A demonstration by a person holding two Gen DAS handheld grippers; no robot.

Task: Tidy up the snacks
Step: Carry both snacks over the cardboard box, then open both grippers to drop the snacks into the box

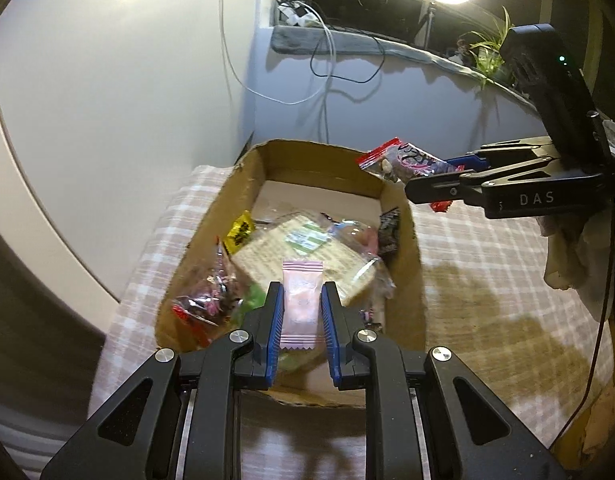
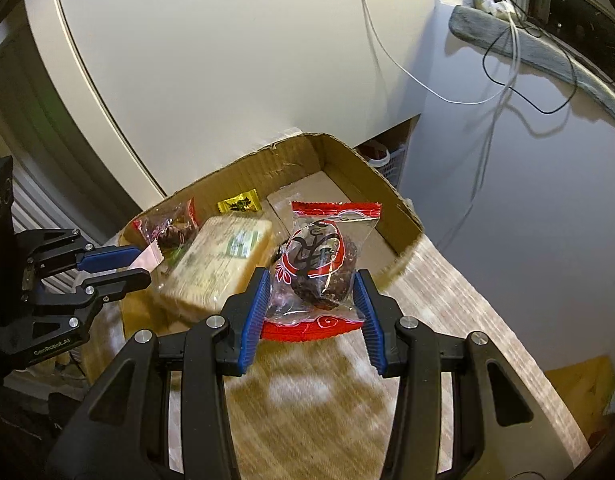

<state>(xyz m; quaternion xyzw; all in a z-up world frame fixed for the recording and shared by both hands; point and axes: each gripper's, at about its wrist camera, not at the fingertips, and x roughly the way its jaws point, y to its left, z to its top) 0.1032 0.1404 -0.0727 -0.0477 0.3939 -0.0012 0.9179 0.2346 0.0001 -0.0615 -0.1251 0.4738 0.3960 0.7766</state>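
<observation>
An open cardboard box [image 1: 401, 264] [image 2: 363, 166] stands on a checked cloth and holds several wrapped snacks. My left gripper [image 1: 302, 294] is shut on a pink candy wrapper [image 1: 301, 308] and holds it above the near end of the box. It shows at the left of the right wrist view [image 2: 145, 262]. My right gripper [image 2: 313, 284] is shut on a clear red-edged snack packet [image 2: 319, 268] just outside the box's near right wall. It shows at the right of the left wrist view [image 1: 435, 182], with the packet [image 1: 399, 160] over the box's far right corner.
In the box lie a large cracker pack [image 1: 303, 246] [image 2: 219, 260], a yellow sachet [image 1: 239, 230] [image 2: 239, 204], a red-edged packet [image 1: 205, 300] [image 2: 167, 224] and a dark packet [image 1: 389, 228]. The checked cloth [image 1: 487, 280] stretches right of the box. A wall stands close behind.
</observation>
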